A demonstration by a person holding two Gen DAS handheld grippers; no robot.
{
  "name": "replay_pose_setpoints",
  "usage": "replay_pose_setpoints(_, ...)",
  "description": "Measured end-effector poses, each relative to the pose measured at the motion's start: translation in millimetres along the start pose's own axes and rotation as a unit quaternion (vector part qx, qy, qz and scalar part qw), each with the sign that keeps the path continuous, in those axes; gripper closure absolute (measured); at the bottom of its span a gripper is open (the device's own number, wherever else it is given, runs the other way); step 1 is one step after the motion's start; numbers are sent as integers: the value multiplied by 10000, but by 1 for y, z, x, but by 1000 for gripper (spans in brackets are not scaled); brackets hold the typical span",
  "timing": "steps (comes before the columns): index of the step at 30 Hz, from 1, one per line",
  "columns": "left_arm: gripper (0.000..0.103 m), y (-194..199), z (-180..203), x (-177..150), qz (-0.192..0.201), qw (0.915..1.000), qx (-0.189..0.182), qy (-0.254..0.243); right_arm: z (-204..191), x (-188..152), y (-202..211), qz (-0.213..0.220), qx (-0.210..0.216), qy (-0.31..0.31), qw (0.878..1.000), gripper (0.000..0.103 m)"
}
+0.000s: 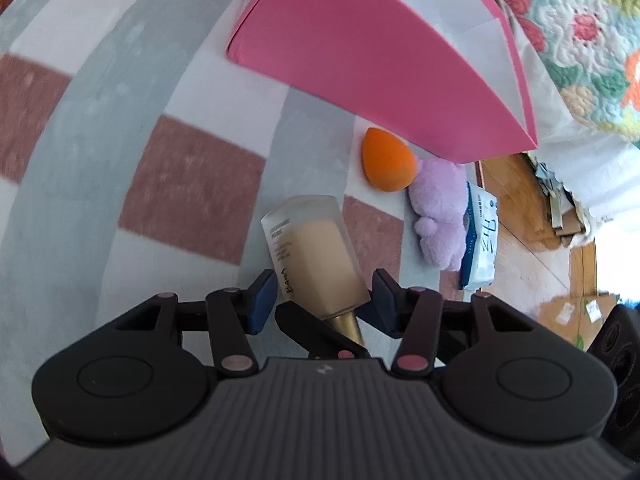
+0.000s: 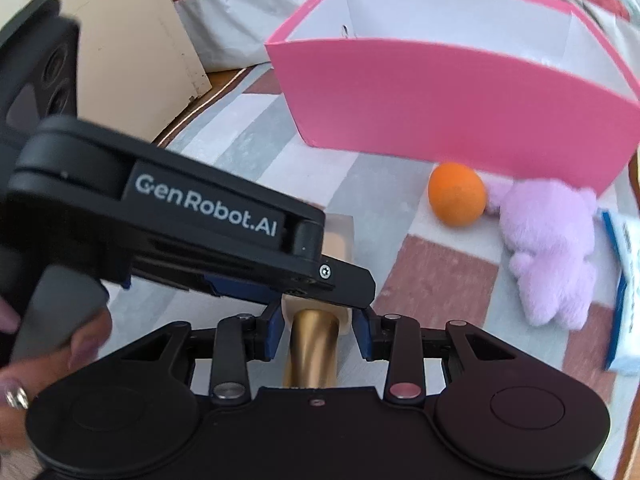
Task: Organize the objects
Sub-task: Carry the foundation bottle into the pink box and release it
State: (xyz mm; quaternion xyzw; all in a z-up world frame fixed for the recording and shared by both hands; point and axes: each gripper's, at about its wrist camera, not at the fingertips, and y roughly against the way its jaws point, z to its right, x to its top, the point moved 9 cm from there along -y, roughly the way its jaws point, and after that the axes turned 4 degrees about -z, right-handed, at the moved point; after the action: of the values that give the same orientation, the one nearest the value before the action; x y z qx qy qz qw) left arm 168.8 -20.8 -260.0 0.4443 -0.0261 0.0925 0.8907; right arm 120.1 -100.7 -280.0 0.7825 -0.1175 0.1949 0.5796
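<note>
Left wrist view: a frosted foundation bottle (image 1: 312,252) with beige liquid and a gold cap is seen between the blue pads of the left gripper (image 1: 324,294); the pads are set against its lower body, so the bottle is gripped, tilted, base pointing away from the camera. Right wrist view: the same bottle (image 2: 316,340) is clamped by the right gripper (image 2: 318,330) at the shoulder just above the gold cap, cap pointing toward the camera. The left gripper (image 2: 224,240) is seen crossing in from the left, over the bottle. Both sets of jaws are closed on the bottle. The bottle is held above a checked cloth (image 1: 192,184) of grey, white and reddish squares. A pink box (image 2: 440,100) with a white inside is stood open on the cloth ahead. An orange sponge (image 2: 457,194) is lain just in front of the box, touching a purple plush toy (image 2: 552,248). A blue-and-white tissue pack (image 1: 482,236) is placed just beside the plush.
</note>
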Motion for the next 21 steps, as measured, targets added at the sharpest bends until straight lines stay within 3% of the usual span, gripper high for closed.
replay_pose_setpoints(7,55,6,12,-12,147,9994,170,-282,-3,0,-6,27,145,-137,9998,62)
replay_pose_setpoints(13,55,37,37,-13,553,9971,8,-532,-12,-1,45,494,5,276,9984,62)
replay_pose_setpoints(21,55,93,86,7,1077,9891,2,-1007,-25,43,99,1115,-49,571,9921,62)
